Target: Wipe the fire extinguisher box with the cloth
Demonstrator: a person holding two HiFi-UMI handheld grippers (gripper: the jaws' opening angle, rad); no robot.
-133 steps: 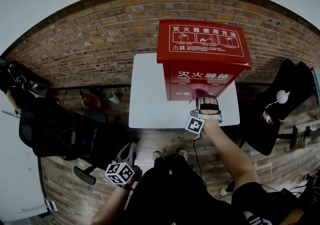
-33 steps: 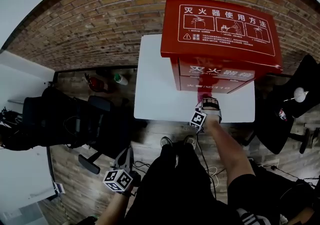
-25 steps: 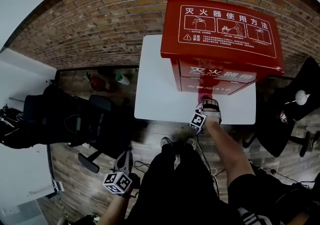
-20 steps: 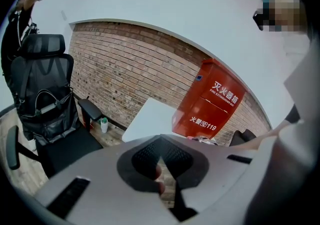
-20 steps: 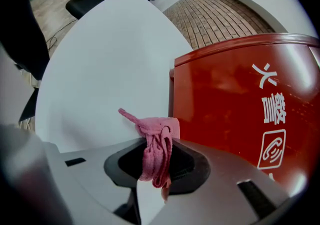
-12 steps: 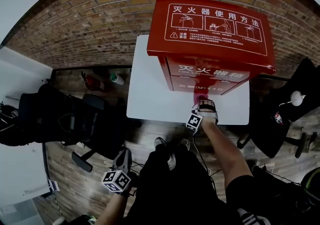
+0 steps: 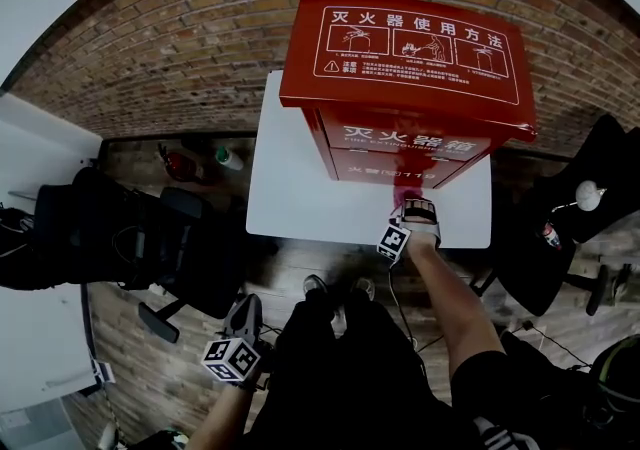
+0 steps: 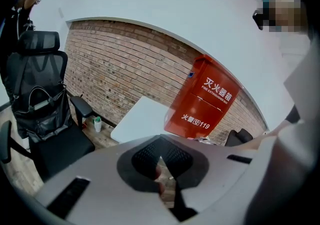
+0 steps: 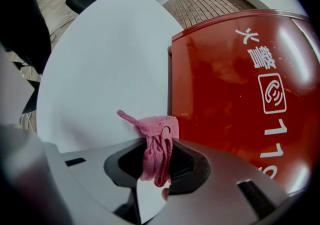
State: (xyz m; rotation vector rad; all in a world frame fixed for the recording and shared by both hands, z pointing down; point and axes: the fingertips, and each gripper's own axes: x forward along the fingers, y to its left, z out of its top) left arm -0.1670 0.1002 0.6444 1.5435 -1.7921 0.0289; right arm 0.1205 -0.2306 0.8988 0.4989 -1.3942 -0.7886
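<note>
In the right gripper view the fire extinguisher box is cut off by the right edge, its base hidden behind the right gripper, the cloth is partly buried between the jaws, and in the head view the fine print on the lid is too small to read.

I see a red metal fire extinguisher box lettered white, a pink woven cloth, a plain white tabletop.

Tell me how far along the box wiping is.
Done: the pink cloth is clamped in the right gripper. In hand: the cloth is at the lower front of the fire extinguisher box. Left: no wiped patch shows, so lid and sides may remain. The left gripper hangs idle.
</note>
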